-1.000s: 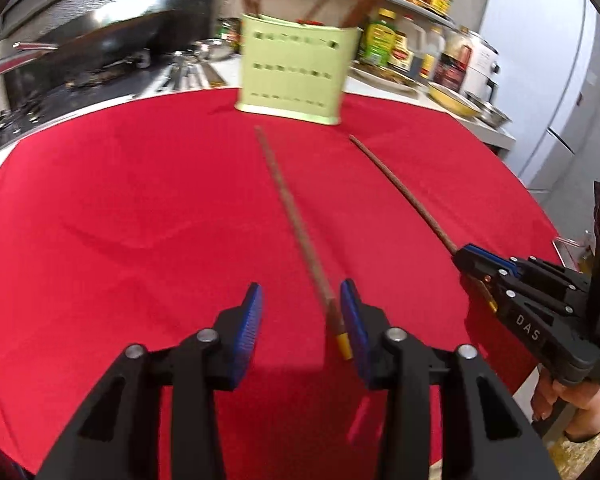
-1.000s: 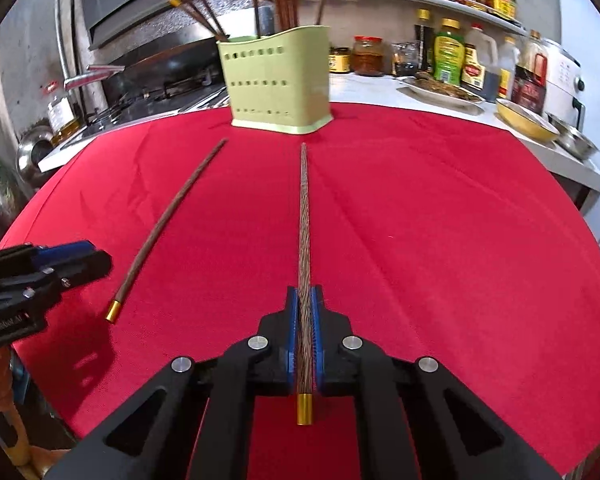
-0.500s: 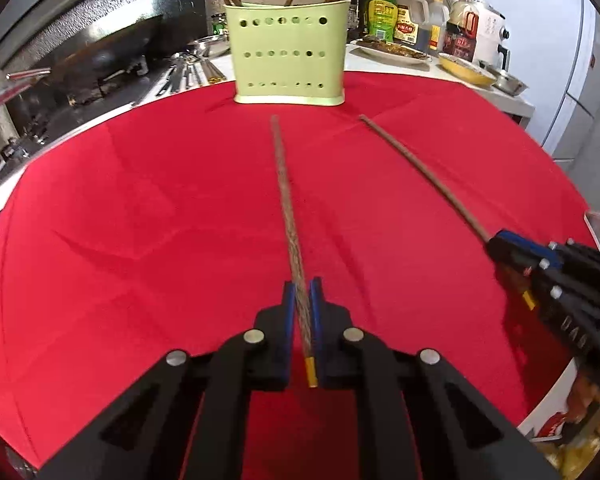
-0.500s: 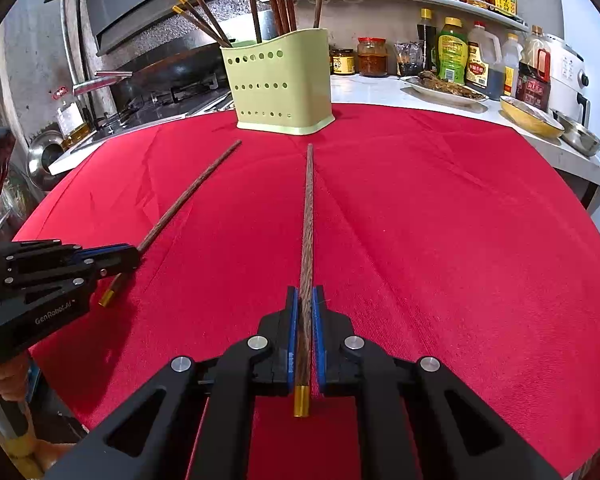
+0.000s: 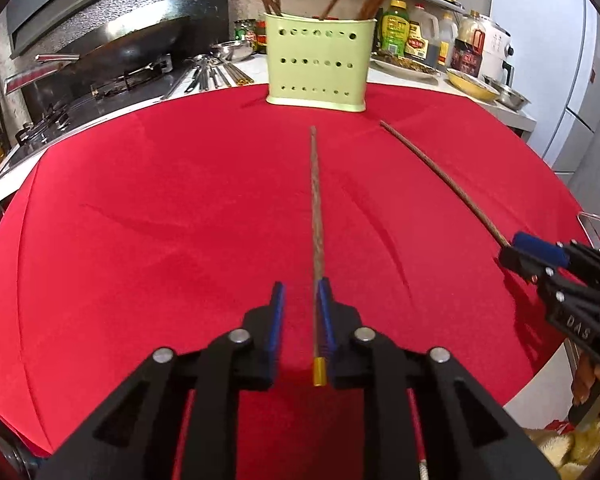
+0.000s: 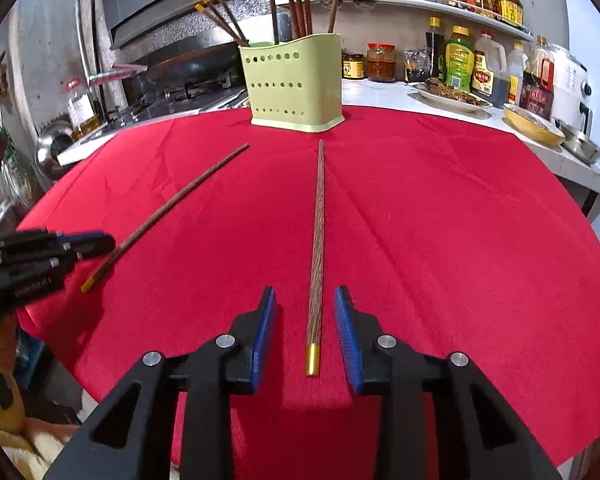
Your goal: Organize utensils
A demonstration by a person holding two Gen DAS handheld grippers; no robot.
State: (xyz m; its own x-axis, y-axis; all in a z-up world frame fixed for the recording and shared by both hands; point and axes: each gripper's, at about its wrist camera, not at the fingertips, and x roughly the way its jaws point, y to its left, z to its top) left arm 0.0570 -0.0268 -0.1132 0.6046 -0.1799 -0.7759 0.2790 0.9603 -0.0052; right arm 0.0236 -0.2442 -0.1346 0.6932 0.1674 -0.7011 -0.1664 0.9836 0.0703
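Two long brown chopsticks with gold ends lie on the red tablecloth (image 5: 140,220). The left chopstick (image 5: 316,216) lies between the fingers of my left gripper (image 5: 301,292), which is open a little, with the stick against the right pad. The right chopstick (image 6: 317,240) lies between the fingers of my right gripper (image 6: 305,296), open wide, touching neither pad. A light green perforated utensil holder (image 5: 317,65) with several chopsticks stands at the far edge of the cloth; it also shows in the right wrist view (image 6: 294,82).
Behind the table are a stove with a wok (image 5: 132,48), loose metal utensils (image 5: 208,74), sauce bottles (image 6: 460,60), a plate of food (image 6: 452,96) and bowls (image 6: 534,124). The table edge drops off on the right (image 5: 540,380).
Both grippers were shut on their chopsticks half a second ago. Now both have opened, the right wider than the left, and the chopsticks rest on the cloth.
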